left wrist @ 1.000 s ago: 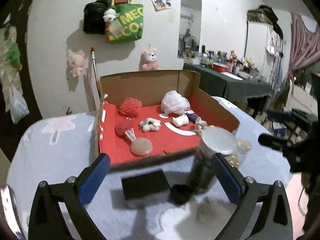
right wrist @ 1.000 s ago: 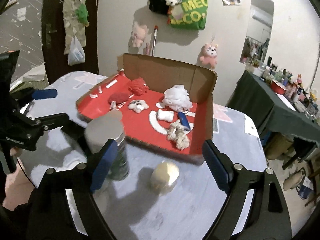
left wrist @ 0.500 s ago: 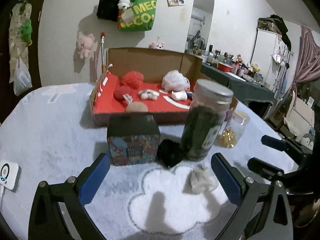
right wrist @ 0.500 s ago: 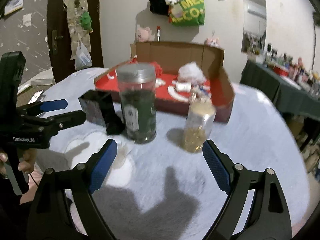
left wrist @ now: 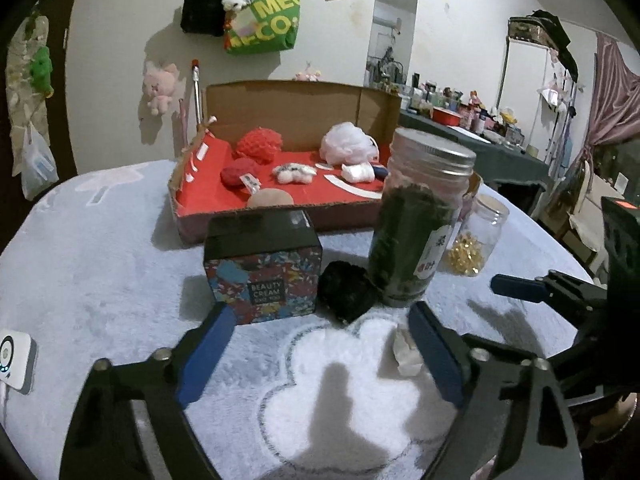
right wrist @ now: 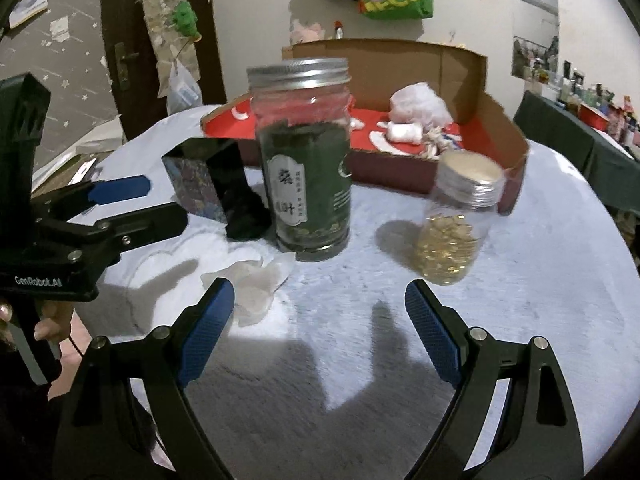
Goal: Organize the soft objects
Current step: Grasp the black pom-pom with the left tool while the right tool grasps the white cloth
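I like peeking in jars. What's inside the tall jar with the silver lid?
The tall jar holds dark green dried leaves, filling it about three quarters of the way. Its label covers part of them, and the silver lid hides the very top.

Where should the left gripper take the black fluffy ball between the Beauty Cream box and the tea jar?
Take the black fluffy ball across its near, exposed bulge, from above and the front: the box and tea jar flank its sides.

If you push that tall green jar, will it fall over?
Probably, if pushed near its lid: the tall green jar is narrow and stands on a fluffy blanket. It looks stiff and smooth, so maybe slippery. Once down, its round sides could roll.
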A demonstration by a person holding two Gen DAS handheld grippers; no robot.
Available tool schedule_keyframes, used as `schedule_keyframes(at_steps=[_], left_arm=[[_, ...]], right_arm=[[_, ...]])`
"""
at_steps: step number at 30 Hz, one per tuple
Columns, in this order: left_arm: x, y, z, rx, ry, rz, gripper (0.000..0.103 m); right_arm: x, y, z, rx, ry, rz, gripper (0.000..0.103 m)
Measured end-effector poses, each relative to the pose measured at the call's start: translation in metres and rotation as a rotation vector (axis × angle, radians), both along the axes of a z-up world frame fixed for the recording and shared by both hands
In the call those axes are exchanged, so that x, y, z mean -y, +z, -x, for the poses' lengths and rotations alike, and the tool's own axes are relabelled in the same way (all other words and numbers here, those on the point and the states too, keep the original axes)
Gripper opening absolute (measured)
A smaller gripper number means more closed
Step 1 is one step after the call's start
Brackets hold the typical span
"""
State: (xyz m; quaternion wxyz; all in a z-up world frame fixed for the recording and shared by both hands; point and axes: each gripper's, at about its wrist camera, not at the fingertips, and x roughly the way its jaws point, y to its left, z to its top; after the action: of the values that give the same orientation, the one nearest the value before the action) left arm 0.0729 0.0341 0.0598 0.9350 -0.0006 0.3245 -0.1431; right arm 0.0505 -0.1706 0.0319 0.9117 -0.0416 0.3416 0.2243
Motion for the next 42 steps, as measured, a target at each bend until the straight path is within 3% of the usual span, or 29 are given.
schedule_keyframes(at_steps=[8,12,19,26,28,29,33,36,37,39,42], left_arm=[[0.011,-0.005,-0.01,-0.035,-0.019,0.014,0.074],[0.017,-0.007,-0.015,-0.057,-0.008,0.026,0.062],[0.024,-0.015,-0.025,-0.098,0.021,0.037,0.056],[0.025,-0.021,-0.033,-0.134,0.05,0.04,0.054],[0.026,-0.021,-0.033,-0.133,0.052,0.037,0.053],[0.026,-0.021,-0.034,-0.133,0.053,0.037,0.053],[0.024,-0.026,-0.038,-0.162,0.055,0.054,0.031],[0.024,-0.031,-0.039,-0.175,0.05,0.07,0.019],[0.024,-0.03,-0.039,-0.172,0.046,0.075,0.016],[0.022,-0.029,-0.037,-0.165,0.039,0.08,0.014],[0.021,-0.024,-0.03,-0.154,0.024,0.089,0.012]], right_arm=[[-0.006,-0.006,-0.006,-0.035,0.09,-0.035,0.088],[-0.009,-0.009,-0.01,-0.044,0.133,-0.039,0.087],[-0.015,-0.011,-0.015,-0.068,0.207,-0.064,0.068],[-0.017,-0.016,-0.02,-0.109,0.247,-0.107,0.064],[-0.018,-0.016,-0.021,-0.116,0.25,-0.112,0.054],[-0.019,-0.016,-0.022,-0.123,0.252,-0.112,0.054],[-0.024,-0.016,-0.02,-0.116,0.259,-0.103,0.051],[-0.029,-0.016,-0.016,-0.101,0.264,-0.087,0.032],[-0.029,-0.016,-0.015,-0.095,0.263,-0.087,0.03],[-0.027,-0.015,-0.011,-0.073,0.263,-0.09,0.021],[-0.021,-0.011,-0.005,-0.051,0.24,-0.104,0.019]])
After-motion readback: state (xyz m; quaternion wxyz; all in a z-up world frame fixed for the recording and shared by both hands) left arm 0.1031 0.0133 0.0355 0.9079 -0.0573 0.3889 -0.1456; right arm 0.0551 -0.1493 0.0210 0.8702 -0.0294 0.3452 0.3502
